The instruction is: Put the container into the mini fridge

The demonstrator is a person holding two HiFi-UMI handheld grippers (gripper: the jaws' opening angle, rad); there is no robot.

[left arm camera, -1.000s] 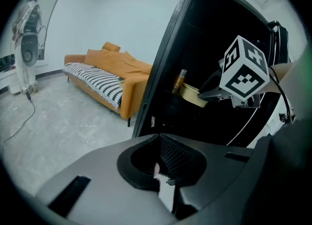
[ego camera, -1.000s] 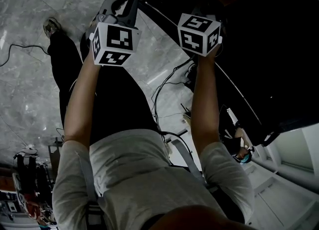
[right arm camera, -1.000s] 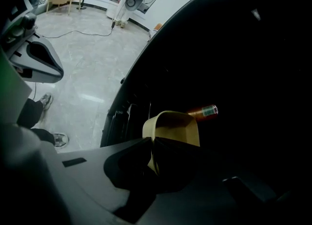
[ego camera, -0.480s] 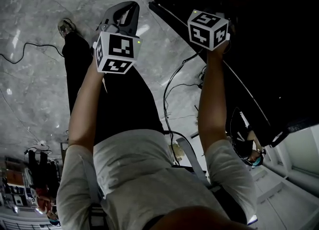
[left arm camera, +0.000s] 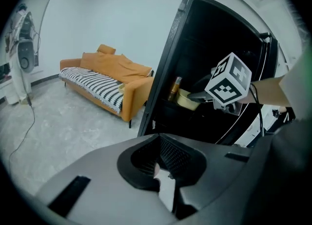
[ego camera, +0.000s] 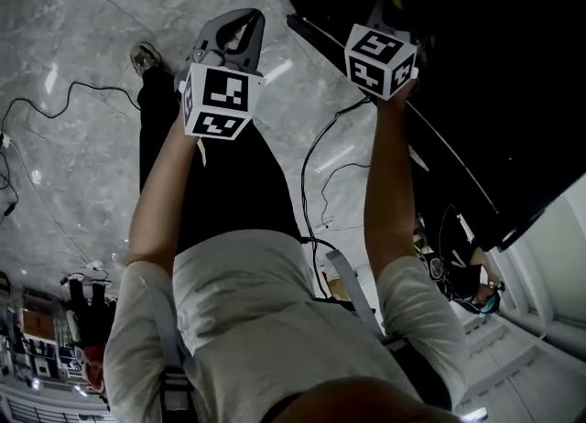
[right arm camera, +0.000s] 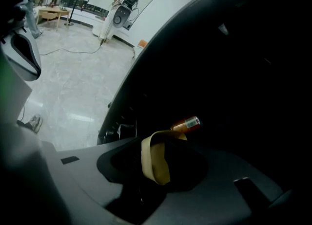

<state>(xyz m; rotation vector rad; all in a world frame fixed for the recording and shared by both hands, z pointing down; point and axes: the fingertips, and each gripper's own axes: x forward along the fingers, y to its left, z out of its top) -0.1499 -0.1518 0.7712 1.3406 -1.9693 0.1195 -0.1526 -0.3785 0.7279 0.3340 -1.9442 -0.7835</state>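
Right gripper is inside the mini fridge; its jaws have just been opening and stand wide; the cream container is between them, no longer pinched, seemingly on a shelf beside 1 bottle; best to back straight out without snagging the rim; left gripper is closed, empty, outside.

container in fridge | bottle just left | sofa farther left

The grey floor carries an orange sofa at ten o'clock, a cable at nine, the mini fridge at two.
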